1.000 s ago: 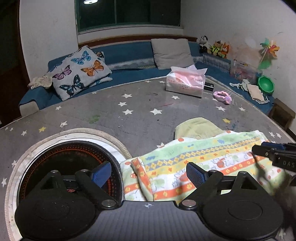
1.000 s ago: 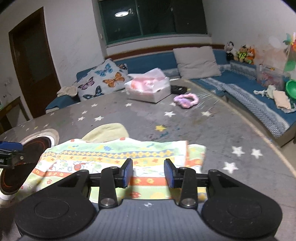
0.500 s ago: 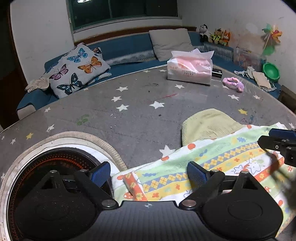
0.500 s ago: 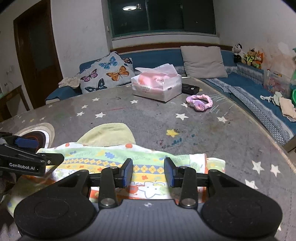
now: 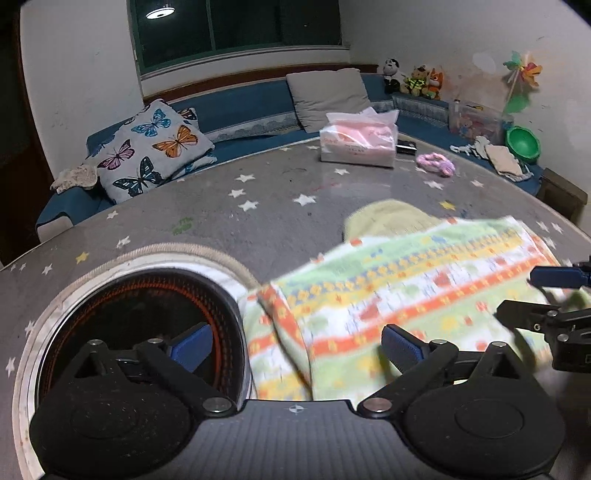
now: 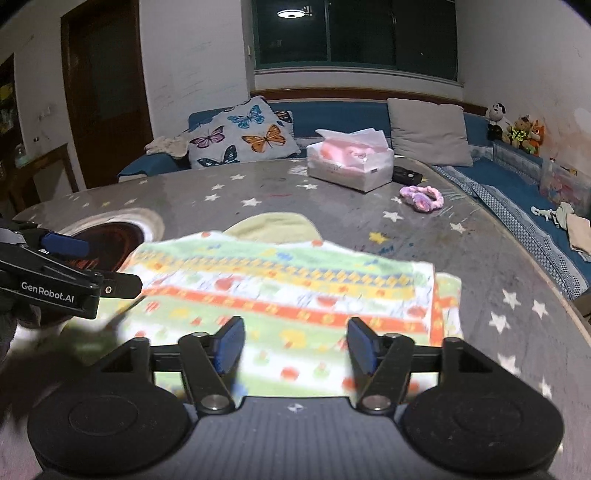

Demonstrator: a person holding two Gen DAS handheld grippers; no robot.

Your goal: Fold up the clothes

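Where the grey table point(image 5: 207, 206) spreads out under both cameras, its top is sprinkled with white and yellow stars, and a round dark well ringed in orange point(image 5: 122, 317) is sunk into its near left part. Behind it a blue bench sofa point(image 6: 332, 118) runs along the far wall and down the right side of the room, below a dark window point(image 6: 354, 33) that mirrors a ceiling lamp; a brown door point(image 6: 107, 74) stands at far left in the right wrist view. On the sofa lie a butterfly cushion point(image 5: 155, 147), a plain grey cushion point(image 5: 325, 96), a few soft toys point(image 5: 413, 79) in the far right corner and a green bowl point(image 5: 522, 142). Far on the table sit a tissue box point(image 5: 358, 144), a small black object just right of it, and a pink hair tie point(image 6: 423, 197). The striped cloth point(image 6: 288, 291), blurred in both views, lies flat on the near middle of the table, its left end touching the well's rim, and partly covers a pale yellow cloth point(image 6: 273, 227) just beyond it. The left gripper point(image 5: 295, 347) hovers over the cloth's left end, its fingers spreading wide with cloth below them, not pinched. The right gripper point(image 6: 295, 347) hangs over the near edge, its fingers also parting and pressing nothing.
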